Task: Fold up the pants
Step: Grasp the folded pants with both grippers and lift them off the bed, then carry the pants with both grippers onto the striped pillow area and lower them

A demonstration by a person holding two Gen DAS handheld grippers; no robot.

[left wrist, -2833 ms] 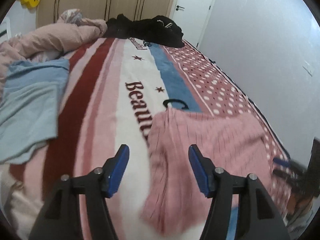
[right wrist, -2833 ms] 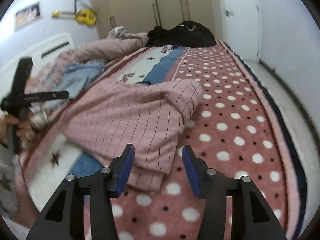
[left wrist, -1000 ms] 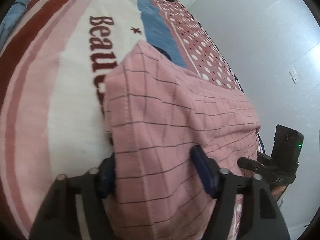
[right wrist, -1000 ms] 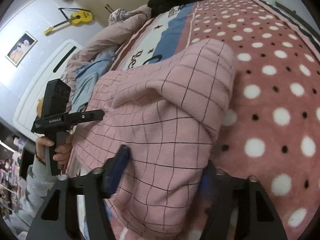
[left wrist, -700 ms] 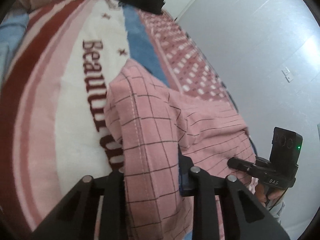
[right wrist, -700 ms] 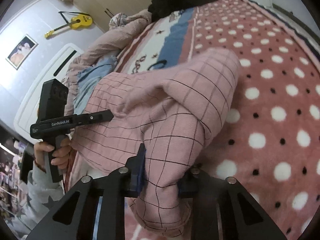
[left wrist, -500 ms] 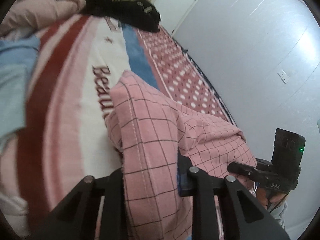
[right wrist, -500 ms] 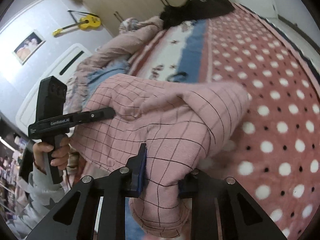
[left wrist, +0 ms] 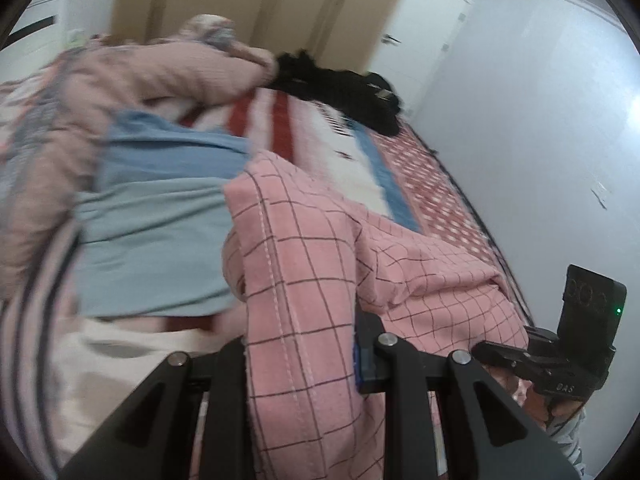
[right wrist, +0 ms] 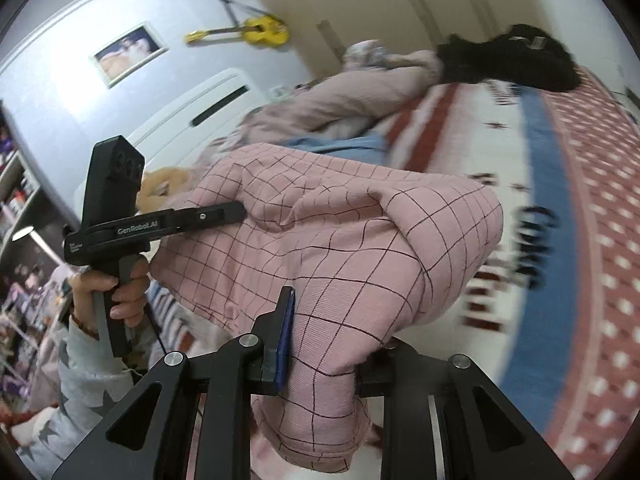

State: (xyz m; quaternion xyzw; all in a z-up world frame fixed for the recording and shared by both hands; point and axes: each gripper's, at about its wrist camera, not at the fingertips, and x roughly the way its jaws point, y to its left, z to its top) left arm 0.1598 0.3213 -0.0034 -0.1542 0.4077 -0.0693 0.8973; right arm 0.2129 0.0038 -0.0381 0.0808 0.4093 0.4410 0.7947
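Observation:
The pink checked pants (left wrist: 304,280) hang lifted above the bed, stretched between both grippers. My left gripper (left wrist: 300,356) is shut on one corner of the pants; the cloth drapes down between its fingers. My right gripper (right wrist: 324,344) is shut on the other corner of the pants (right wrist: 340,240). The right gripper's body shows at the right of the left wrist view (left wrist: 576,360), and the left gripper's body shows at the left of the right wrist view (right wrist: 120,232), held in a hand.
The bed blanket (right wrist: 560,208) has white, blue, red-striped and polka-dot bands. Light blue garments (left wrist: 160,216) and a pink duvet (left wrist: 132,80) lie on the bed's left side. A black clothes pile (left wrist: 344,92) lies at the far end. A grey wall (left wrist: 540,120) runs along the right.
Both grippers went from open beside the pants to shut on them. They then lifted the pants off the blanket and swung them up and toward the bed's left side.

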